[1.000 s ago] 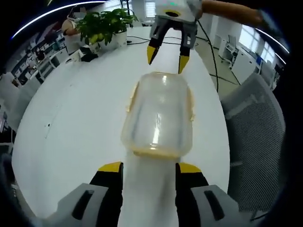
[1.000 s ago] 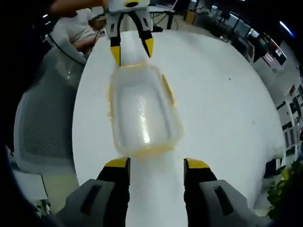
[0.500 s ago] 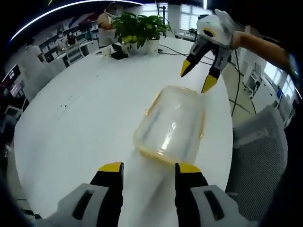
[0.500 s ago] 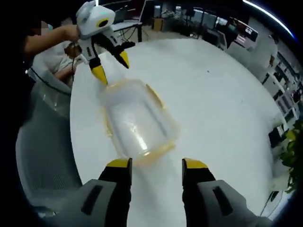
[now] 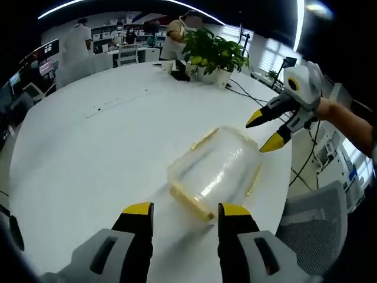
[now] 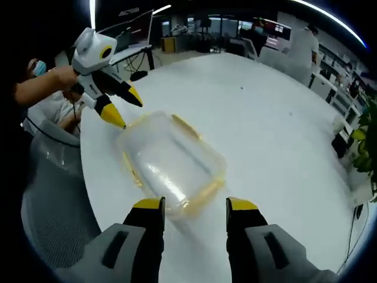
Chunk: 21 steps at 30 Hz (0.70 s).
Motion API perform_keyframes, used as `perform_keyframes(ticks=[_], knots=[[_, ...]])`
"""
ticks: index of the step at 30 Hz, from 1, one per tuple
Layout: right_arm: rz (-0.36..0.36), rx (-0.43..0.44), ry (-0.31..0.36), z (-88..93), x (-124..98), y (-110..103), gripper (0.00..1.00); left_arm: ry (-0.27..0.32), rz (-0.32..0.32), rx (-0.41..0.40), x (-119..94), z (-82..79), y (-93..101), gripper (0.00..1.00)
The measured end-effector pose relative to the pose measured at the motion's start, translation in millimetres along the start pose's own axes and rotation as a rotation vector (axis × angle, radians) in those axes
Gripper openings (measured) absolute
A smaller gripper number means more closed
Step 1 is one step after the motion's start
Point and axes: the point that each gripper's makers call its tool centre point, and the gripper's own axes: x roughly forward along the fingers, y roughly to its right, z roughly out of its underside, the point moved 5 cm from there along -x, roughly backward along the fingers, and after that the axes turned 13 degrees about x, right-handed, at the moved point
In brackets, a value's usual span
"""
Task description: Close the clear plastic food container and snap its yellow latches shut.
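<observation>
**Clear container lies on the white table between 2 open grippers**

The clear plastic food container [image 5: 215, 171] sits on the round white table [image 5: 88, 153], near the table's edge beside a grey mesh chair [image 5: 318, 227]. Its lid is on top, and yellow latches [image 5: 189, 202] run along its sides and ends; whether they are snapped down cannot be told from here.

In the left gripper view, the left gripper [image 5: 186, 210] hovers at the container's near end with its 2 yellow-tipped jaws spread apart, holding nothing. The right gripper [image 5: 266, 130] comes in from the far side, its jaws also parted, its tips just beside the container's far corner; contact cannot be confirmed.

In the right gripper view, the same container [image 6: 171, 162] lies at an angle just ahead of the right gripper [image 6: 195, 207], jaws wide and empty. The left gripper [image 6: 121, 109] is held by a hand [image 6: 63, 76] at the far end.

A potted plant [image 5: 215, 53] stands at the table's far side, and people stand beyond it.
</observation>
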Motion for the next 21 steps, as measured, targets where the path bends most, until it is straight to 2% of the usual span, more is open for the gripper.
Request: perform_keyframes(ticks=[3, 8, 12, 21], knots=[[-0.015, 0.048, 0.022, 0.0, 2.8, -2.5, 0.38, 0.013, 0.012, -0.053, 3.1, 0.8, 2.4, 0.38], [-0.022, 0.092, 0.019, 3.1, 8.3, -2.4, 0.38, 0.025, 0.029, -0.116, 6.8, 0.9, 4.7, 0.38], [-0.035, 0.135, 0.036, 1.5, 10.1, -3.3, 0.38, 0.022, 0.033, -0.133, 8.6, 1.8, 6.5, 0.38], [-0.045, 0.164, 0.027, 0.3, 12.9, -5.8, 0.38, 0.009, 0.079, -0.151, 17.1, 4.2, 19.2, 0.35]])
